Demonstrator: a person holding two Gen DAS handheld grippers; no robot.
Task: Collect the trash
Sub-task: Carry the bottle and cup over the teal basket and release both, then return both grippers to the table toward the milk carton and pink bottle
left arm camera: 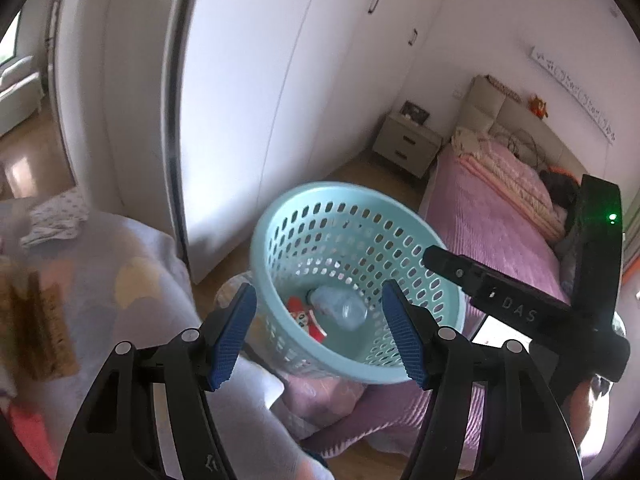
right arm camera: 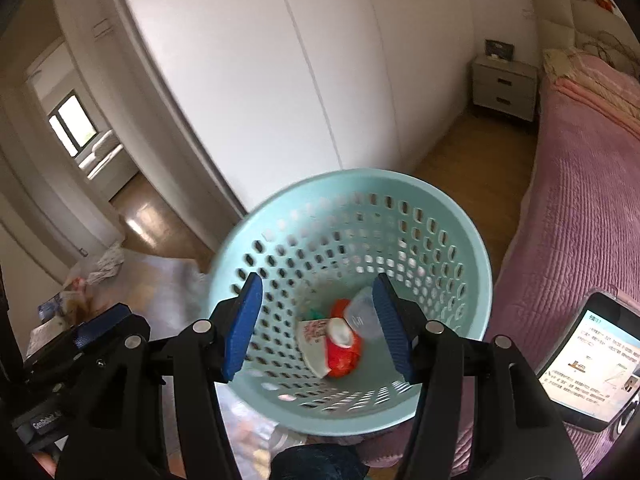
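Both my tools hang over the basket (right arm camera: 460,236), left tool (left arm camera: 316,336) and right tool (right arm camera: 318,326) each part-open and empty. The bottle (left arm camera: 340,308) and red wrapper (right arm camera: 342,354) lie at its bottom, straight ahead and below, right tool nearer.

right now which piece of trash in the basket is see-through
The clear plastic bottle, lying on its side at the bottom of the teal basket. The red wrapper and the white printed paper beside it are both opaque.
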